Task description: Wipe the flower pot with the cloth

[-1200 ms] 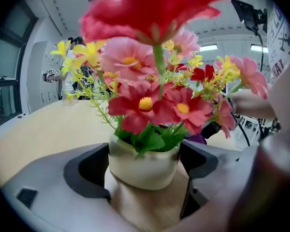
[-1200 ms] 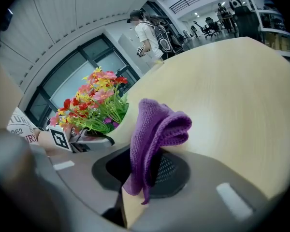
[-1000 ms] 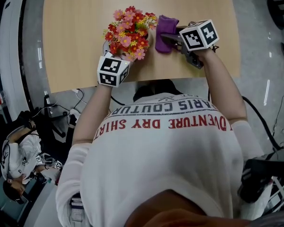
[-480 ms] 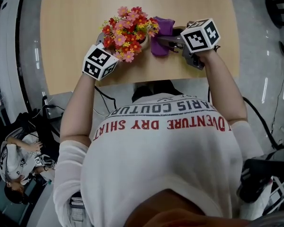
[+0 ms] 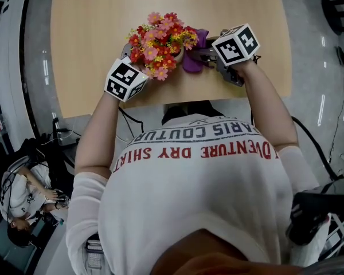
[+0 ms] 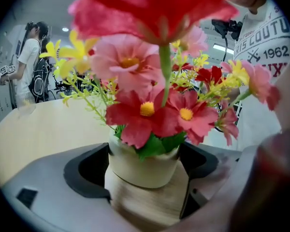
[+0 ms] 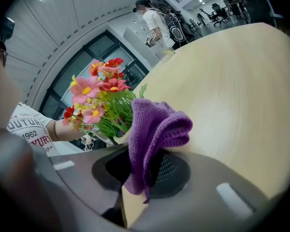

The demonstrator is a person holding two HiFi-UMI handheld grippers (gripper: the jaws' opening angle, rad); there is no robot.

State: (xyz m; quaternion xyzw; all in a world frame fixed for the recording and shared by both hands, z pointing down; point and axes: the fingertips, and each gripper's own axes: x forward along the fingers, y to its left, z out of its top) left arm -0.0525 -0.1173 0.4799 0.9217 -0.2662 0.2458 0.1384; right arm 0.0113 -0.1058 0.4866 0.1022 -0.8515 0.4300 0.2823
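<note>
- Two grippers are at work over the near part of a pale wooden table (image 5: pixel 103 16), each held by the person in the white printed shirt (image 5: pixel 206 176).
- The left gripper (image 6: pixel 144 170) has its jaws closed in on the flower pot (image 6: pixel 142 163). A dark pad sits against each side of the cream pot, which fills the gap between them.
- The pot carries a dense bunch of flowers (image 6: pixel 145 105) in red, pink and yellow. In the head view they cover the pot completely.
- The lower part of the pot is blurred in the left gripper view, so it is unclear whether it stands on the table or is raised off it.
- The right gripper (image 7: pixel 142 173) is clamped on the purple cloth (image 7: pixel 154 129). Its jaws pinch the lower folds, and the rest of the cloth bunches up above them.
- In the head view the cloth (image 5: pixel 194 59) lies between the right gripper's marker cube (image 5: pixel 236 43) and the flowers, up against the right side of the bunch.
- In the right gripper view a sliver of cream pot shows just left of the cloth, close enough that the two seem to touch.
- A second person (image 6: pixel 31 57) stands beyond the far side of the table.
</note>
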